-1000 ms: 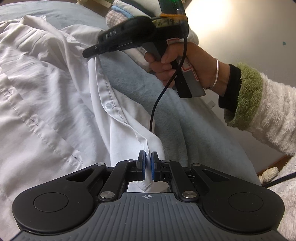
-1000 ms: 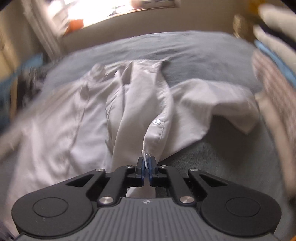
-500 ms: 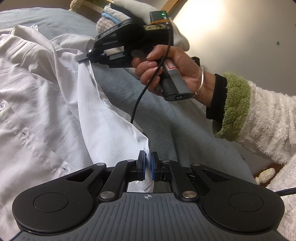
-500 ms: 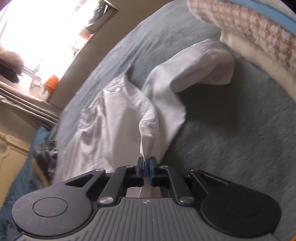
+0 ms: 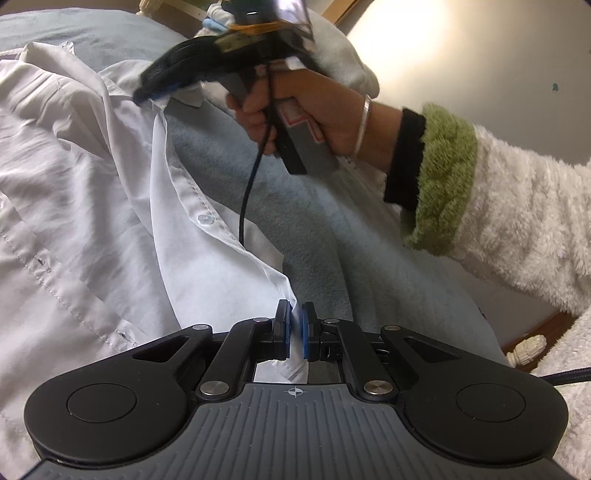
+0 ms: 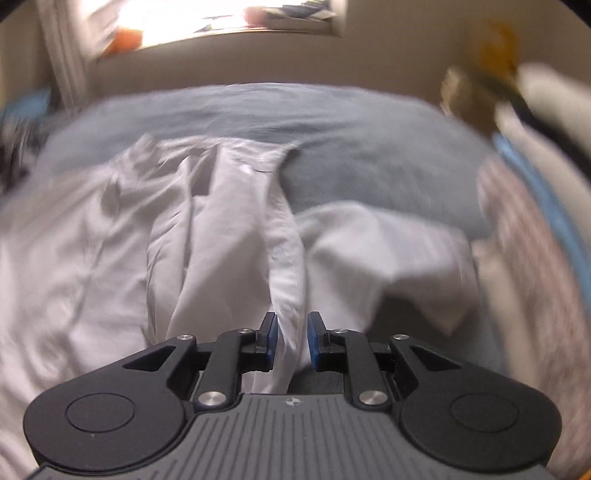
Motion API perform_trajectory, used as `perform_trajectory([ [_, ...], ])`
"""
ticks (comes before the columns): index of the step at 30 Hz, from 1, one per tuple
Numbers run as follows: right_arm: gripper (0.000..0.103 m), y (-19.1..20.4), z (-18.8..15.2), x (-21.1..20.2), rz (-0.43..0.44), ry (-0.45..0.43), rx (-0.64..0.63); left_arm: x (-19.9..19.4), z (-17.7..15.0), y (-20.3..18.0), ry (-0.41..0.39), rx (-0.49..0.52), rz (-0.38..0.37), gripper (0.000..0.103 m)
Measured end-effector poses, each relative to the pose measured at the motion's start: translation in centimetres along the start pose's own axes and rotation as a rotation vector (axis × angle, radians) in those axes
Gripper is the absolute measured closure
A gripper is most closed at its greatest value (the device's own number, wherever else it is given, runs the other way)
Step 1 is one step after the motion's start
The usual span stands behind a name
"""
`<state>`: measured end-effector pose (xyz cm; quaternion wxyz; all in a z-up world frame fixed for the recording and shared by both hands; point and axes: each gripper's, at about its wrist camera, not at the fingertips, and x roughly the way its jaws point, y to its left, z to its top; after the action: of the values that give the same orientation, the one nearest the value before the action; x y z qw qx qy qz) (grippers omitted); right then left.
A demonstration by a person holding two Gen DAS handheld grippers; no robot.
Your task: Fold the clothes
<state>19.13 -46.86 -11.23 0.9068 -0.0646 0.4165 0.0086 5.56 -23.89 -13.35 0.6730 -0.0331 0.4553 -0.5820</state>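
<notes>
White button-up shirt (image 5: pixel 85 192) lies spread and rumpled over a grey-blue blanket (image 5: pixel 332 236) covering the bed. We note the button placket running diagonally from the far collar area down toward us, one clear button (image 5: pixel 204 219) showing on it.

Left tool (image 5: pixel 294 328): clenched on the near corner of the shirt's front edge, blue pads pressed against the white cloth from both sides, a small tail of fabric hanging below the fingers.

Right tool (image 5: pixel 147 94), seen from the left wrist view: at the far end of the same front edge, its black fingers at the cloth near the collar; from this angle we cannot tell whether they pinch it. Right hand (image 5: pixel 306 110) wraps the handle, silver bangle on the wrist, fuzzy white sleeve with green cuff (image 5: pixel 443 177) behind. A black cable (image 5: pixel 247 192) drops from the handle to the shirt.

Right wrist view, heavily blurred: right tool (image 6: pixel 290 339) stands released, blue pads apart, with the placket strip (image 6: pixel 284 266) running up between them; contact with either pad is not clear. Shirt (image 6: pixel 92 251) fills the left; one sleeve (image 6: pixel 388 251) is flopped to the right on the blanket (image 6: pixel 369 147). A stack of folded clothes (image 6: pixel 524 229) sits at the right edge. Bright window (image 6: pixel 229 14) beyond the bed.
</notes>
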Motion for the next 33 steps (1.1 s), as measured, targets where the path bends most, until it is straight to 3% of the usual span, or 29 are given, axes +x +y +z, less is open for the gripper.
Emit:
perform_trajectory([
  [5, 0.077, 3.2, 0.7, 1.7, -0.061, -0.018, -0.274, 0.4, 0.2, 0.2, 0.005, -0.010, -0.005, 0.099],
  [10, 0.084, 3.2, 1.2, 4.5, -0.112, 0.014, -0.302, 0.6, 0.5, 0.5, 0.007, -0.019, -0.012, 0.099],
  [11, 0.096, 2.9, 1.3, 4.8, -0.114, 0.008, -0.283, 0.7, 0.5, 0.6, 0.008, -0.022, -0.013, 0.099],
  [12, 0.100, 2.3, 1.6, 4.7, -0.103, -0.001, -0.240, 0.7, 0.5, 0.6, 0.008, -0.023, -0.015, 0.099],
  [18, 0.102, -1.0, 3.7, 3.3, -0.016, -0.079, 0.036, 0.8, 0.6, 0.8, 0.004, -0.030, -0.024, 0.099],
  [25, 0.102, -7.2, 4.9, 2.3, 0.206, -0.105, 0.512, 0.5, 0.8, 0.8, -0.020, -0.048, -0.046, 0.099],
  [29, 0.102, -9.1, 4.1, 1.4, 0.336, -0.174, 0.713, 0.0, 0.8, 0.6, -0.035, -0.063, -0.064, 0.099],
  [30, 0.102, -9.2, 4.1, 1.2, 0.367, -0.188, 0.734, -0.2, 0.8, 0.5, -0.038, -0.069, -0.069, 0.099],
  [33, 0.102, -5.8, 5.5, 0.3, 0.445, -0.202, 0.576, -0.6, 0.8, 0.3, -0.048, -0.083, -0.089, 0.099],
])
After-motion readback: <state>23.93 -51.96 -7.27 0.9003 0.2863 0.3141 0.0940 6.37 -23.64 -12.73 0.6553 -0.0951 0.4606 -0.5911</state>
